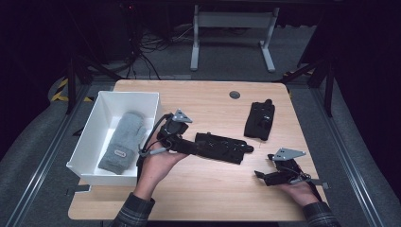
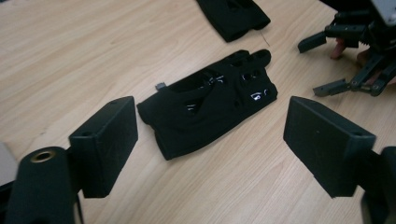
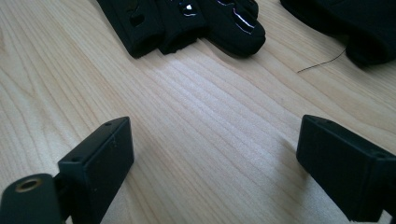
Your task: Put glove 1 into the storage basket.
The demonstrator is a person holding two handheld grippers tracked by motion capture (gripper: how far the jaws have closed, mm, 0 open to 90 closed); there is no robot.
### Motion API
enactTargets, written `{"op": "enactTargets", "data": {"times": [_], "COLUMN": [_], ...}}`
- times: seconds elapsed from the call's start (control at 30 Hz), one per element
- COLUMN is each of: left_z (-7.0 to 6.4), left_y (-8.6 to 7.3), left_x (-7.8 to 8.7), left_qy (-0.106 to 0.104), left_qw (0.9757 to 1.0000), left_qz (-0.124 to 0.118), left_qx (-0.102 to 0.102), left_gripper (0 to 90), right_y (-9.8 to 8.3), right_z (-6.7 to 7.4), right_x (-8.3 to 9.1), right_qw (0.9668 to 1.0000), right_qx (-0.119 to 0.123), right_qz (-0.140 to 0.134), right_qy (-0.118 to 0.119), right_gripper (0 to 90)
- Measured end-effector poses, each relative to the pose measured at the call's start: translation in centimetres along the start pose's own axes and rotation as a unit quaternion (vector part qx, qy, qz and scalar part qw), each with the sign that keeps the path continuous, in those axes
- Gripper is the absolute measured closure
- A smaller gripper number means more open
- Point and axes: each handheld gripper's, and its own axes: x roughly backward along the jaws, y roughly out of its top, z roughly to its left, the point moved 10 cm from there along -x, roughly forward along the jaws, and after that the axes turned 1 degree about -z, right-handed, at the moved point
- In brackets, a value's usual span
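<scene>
Worktop (image 1: pixel 198 97): light wood surface; carries all items listed below.
Left gripper (image 1: pixel 189 144): held in the person's left hand near the middle of the worktop, just right of the white box. Jaws stand apart; nothing is clamped between them. In the left gripper view (image 2: pixel 210 140) the near black glove lies on the wood between and just beyond the two jaws, with no pad pressing on it.
Near black glove (image 2: pixel 210 100): lies flat at the centre of the worktop (image 1: pixel 222 146), fingers toward the right edge, cuff toward the left gripper.
Second black glove (image 1: pixel 259 120): lies flat toward the far right part of the worktop, well apart from the near black glove.
Right gripper (image 1: pixel 269 176): held in the person's right hand near the front right corner. Jaws apart, empty, bare wood between them (image 3: pixel 212 158).
White box (image 1: pixel 90 125): sits at the left edge of the worktop, open on top.
Grey mitten (image 1: pixel 122 142): lies inside the white box.
</scene>
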Motion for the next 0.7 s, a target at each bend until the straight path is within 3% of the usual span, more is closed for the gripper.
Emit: {"op": "enactTargets", "data": {"times": [0.1, 0.23, 0.33, 0.47, 0.7], "left_z": [-0.4, -0.3, 0.2, 1.6, 3.7], "left_y": [-0.5, -1.5, -2.4, -3.5, -4.8], "left_x": [-1.3, -3.3, -5.1, -7.3, -10.1], "left_qy": [-0.001, -0.006, -0.005, 0.013, 0.047], "left_qw": [1.0000, 0.9998, 0.9997, 0.9993, 0.9966], "left_qz": [0.003, 0.010, 0.024, 0.035, 0.069], "left_qx": [-0.008, -0.015, -0.007, 0.009, 0.000], "left_gripper": [27.8, 49.8, 69.5, 89.7, 90.0], "right_y": [0.0, 0.0, 0.0, 0.0, 0.0], "right_z": [0.0, 0.0, 0.0, 0.1, 0.1], "right_x": [0.0, 0.0, 0.0, 0.0, 0.0], "right_qw": [1.0000, 1.0000, 1.0000, 1.0000, 1.0000], "right_qx": [0.000, 0.000, 0.001, 0.001, 0.002], "right_qz": [0.000, 0.000, 0.000, 0.000, 0.000], "right_qy": [0.001, 0.002, 0.003, 0.005, 0.006], "right_gripper": [11.2, 11.1, 11.0, 10.9, 10.7]}}
